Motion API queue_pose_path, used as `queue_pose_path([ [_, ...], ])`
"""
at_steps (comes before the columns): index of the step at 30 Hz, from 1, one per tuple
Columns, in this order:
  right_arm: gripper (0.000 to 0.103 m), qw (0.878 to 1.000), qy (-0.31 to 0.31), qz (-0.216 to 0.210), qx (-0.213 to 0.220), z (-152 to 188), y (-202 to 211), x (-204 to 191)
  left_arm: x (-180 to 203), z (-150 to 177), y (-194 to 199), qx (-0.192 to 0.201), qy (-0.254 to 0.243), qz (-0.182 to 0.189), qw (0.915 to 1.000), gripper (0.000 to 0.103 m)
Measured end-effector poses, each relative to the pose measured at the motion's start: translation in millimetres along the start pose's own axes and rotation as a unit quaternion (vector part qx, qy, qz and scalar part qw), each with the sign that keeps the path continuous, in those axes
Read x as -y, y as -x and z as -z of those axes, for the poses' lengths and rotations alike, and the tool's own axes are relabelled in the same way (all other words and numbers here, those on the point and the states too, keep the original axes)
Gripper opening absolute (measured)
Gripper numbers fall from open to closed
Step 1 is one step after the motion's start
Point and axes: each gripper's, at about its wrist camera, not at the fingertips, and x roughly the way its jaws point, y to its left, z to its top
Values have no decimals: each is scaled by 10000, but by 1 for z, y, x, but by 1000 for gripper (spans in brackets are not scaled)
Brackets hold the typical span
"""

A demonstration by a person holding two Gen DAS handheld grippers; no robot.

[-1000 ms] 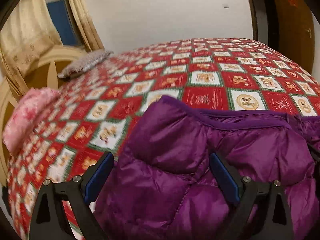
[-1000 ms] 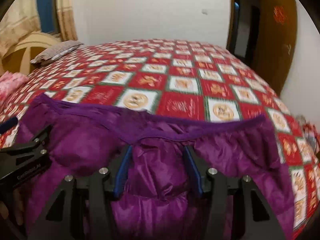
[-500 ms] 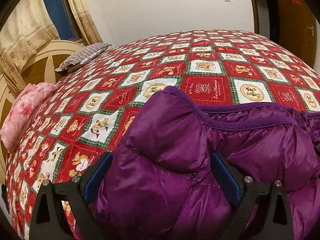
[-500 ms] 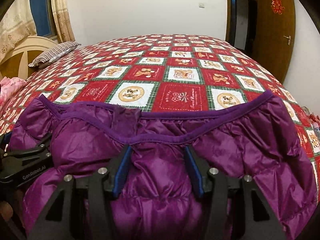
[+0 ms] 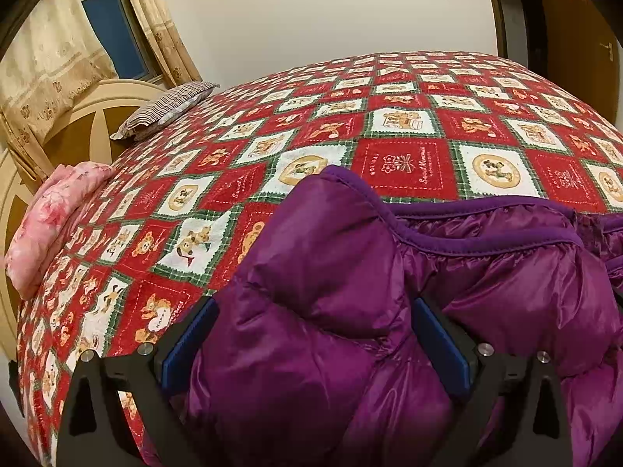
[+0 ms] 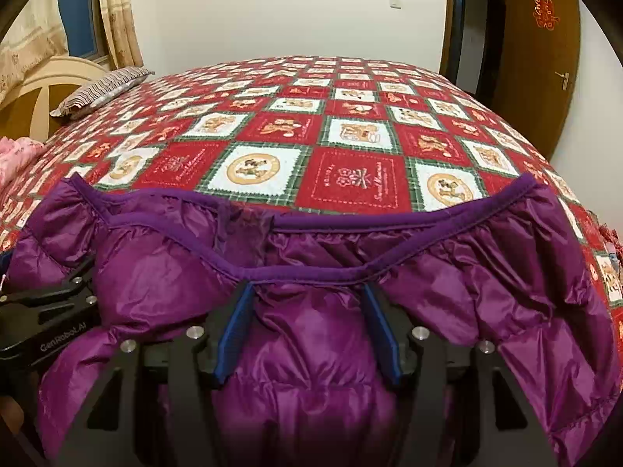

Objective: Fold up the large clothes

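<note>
Both tongs are sitting over the purple jacket, which is lying along the near edge of the bed with its trimmed hem facing the far wall. Right tongs are opening at the moment, with a fat roll of puffy fabric bulging up between the blue pads; the pads look like they're brushing the fabric at the sides more than pinching it. Left tongs are standing wide, straddling the jacket's left end, padding swelling up between them too, and I can't see any real squeeze there.

What's changed over the last second: the jacket is looking flatter and more spread out, the hem line is running straighter across the quilt, and the right jaws are a bit further apart than they were. Both views are pretty much sitting in the same spot otherwise.

My read is that the jacket is being let go after getting laid out, so the spreading step is about done and the actual folding isn't started yet. Striped pillow and pink bedding are well clear off to the left, so nothing's in the way.
</note>
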Motion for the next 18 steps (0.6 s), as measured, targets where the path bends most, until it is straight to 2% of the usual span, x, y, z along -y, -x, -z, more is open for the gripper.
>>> queue_pose_path([
  [18, 64, 9995, 193, 219, -126, -1, -7, -8, 2, 0, -2, -17, -33, -85, 10000, 101],
])
